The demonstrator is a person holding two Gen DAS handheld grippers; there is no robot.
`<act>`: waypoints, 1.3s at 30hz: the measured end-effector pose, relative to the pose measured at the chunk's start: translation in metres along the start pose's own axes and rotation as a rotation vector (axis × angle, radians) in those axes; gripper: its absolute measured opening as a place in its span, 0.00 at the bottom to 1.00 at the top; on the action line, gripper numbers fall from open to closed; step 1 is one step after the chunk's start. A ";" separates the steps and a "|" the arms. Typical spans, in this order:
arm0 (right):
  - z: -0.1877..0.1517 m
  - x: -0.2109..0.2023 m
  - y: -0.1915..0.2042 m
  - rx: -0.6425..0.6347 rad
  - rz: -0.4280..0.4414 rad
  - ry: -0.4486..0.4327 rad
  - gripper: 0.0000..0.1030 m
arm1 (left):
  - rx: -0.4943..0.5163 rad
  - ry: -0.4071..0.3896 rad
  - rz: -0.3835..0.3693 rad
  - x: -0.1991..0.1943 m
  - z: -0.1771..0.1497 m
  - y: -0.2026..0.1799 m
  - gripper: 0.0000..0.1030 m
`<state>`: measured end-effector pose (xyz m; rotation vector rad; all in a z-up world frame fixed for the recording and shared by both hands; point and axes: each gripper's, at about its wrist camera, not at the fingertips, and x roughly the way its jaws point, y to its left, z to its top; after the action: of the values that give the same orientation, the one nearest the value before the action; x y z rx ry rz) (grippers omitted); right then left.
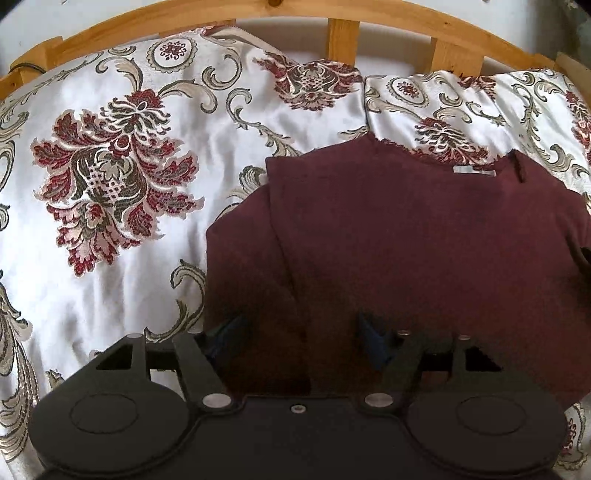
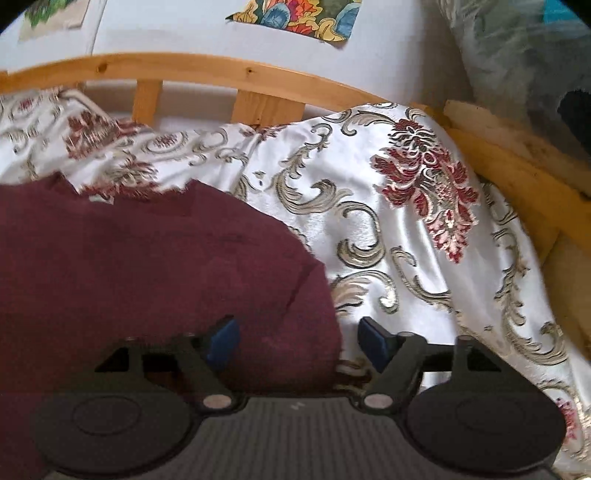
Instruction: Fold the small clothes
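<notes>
With both tools gaping over the maroon top, left tool and right tool gripping nothing, that slick bedspread could let the fold slide apart.

Maroon garment lying part-folded on floral bedspread, white neck label showing; wooden bed rail running behind; left tool hovering over garment's near edge, blue pads spread apart, gripping nothing

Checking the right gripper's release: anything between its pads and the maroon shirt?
No. In the right wrist view the right gripper is open, straddling the maroon shirt's edge, pads clear.
</notes>
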<state>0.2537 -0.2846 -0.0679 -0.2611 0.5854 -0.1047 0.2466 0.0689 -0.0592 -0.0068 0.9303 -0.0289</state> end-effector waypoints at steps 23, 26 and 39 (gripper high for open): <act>0.004 0.004 -0.004 0.019 -0.032 -0.024 0.98 | -0.006 -0.002 0.005 0.001 -0.003 0.001 0.71; 0.001 0.003 -0.003 0.017 -0.024 -0.040 0.98 | -0.005 -0.002 0.005 0.001 -0.002 0.002 0.71; 0.012 0.001 -0.009 0.087 0.100 -0.111 0.56 | -0.010 0.001 0.007 0.002 -0.002 0.002 0.71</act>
<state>0.2611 -0.2906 -0.0569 -0.1522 0.4808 -0.0191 0.2459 0.0709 -0.0622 -0.0127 0.9319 -0.0184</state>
